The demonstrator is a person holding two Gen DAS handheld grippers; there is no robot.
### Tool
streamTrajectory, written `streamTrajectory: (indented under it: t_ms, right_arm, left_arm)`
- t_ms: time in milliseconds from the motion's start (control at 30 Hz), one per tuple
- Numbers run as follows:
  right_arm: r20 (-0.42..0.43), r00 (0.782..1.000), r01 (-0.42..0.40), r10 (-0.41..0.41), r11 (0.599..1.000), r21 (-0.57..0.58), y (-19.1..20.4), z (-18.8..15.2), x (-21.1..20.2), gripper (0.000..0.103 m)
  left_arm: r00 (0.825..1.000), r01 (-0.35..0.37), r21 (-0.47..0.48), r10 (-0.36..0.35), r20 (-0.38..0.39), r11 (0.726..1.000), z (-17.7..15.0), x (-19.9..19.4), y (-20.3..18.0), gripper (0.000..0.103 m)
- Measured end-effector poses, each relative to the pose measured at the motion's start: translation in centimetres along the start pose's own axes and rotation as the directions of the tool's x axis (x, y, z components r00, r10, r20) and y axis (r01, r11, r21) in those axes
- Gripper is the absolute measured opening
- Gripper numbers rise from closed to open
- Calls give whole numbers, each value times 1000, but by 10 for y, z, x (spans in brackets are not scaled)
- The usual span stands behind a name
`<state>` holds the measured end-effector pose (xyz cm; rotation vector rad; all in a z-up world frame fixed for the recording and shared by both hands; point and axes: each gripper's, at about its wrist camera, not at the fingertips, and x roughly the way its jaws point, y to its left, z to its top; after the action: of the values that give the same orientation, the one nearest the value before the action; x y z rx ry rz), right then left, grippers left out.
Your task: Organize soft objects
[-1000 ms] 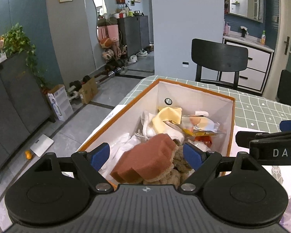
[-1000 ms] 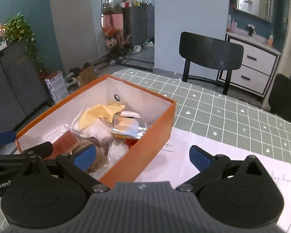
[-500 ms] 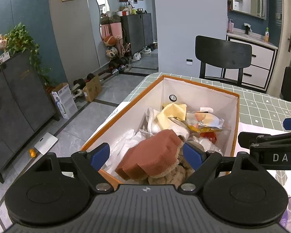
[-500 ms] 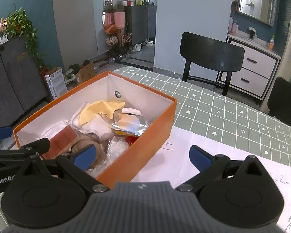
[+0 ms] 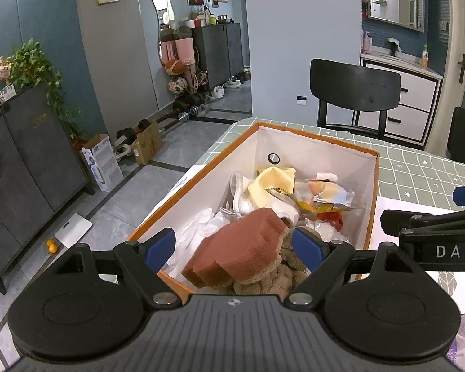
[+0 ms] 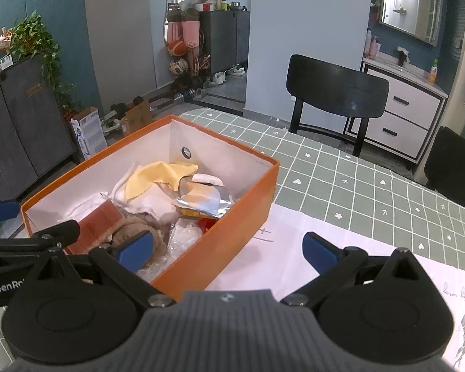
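**Both tongs spread above the orange box**

The left tongs [image 5: 234,246] gape wide over a reddish-brown sponge [image 5: 241,251] inside the orange box [image 6: 232,232]. The right tongs [image 6: 228,249], also wide, straddle its near wall. A yellow cloth [image 6: 158,176] and foil packet [image 6: 204,203] lie deeper inside, on the checked tabletop [image 6: 341,183].

The box [image 6: 220,241] stands on the table [image 6: 372,186], near its left edge, with a chair [image 6: 338,93] behind the table's far side. Inside the box, the sponge [image 5: 241,251] lies at the near end on top of a plush toy [image 5: 263,282]; the cloth [image 5: 272,183] lies toward the far end, and a foil packet [image 6: 201,204] sits to its right (partly over other items). A paper sheet [image 6: 294,254] lies on the table right of the box.
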<state>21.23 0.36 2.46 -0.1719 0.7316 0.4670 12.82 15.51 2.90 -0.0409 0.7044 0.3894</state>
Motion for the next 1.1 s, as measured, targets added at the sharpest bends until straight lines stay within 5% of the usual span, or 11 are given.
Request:
streamTrajectory:
  t_ms: [1100]
  right_arm:
    - [7, 1000, 8, -8, 1000, -8, 1, -1, -3, 100]
  left_arm:
    - [1000, -9, 1, 9, -2, 1000, 1, -4, 1, 100]
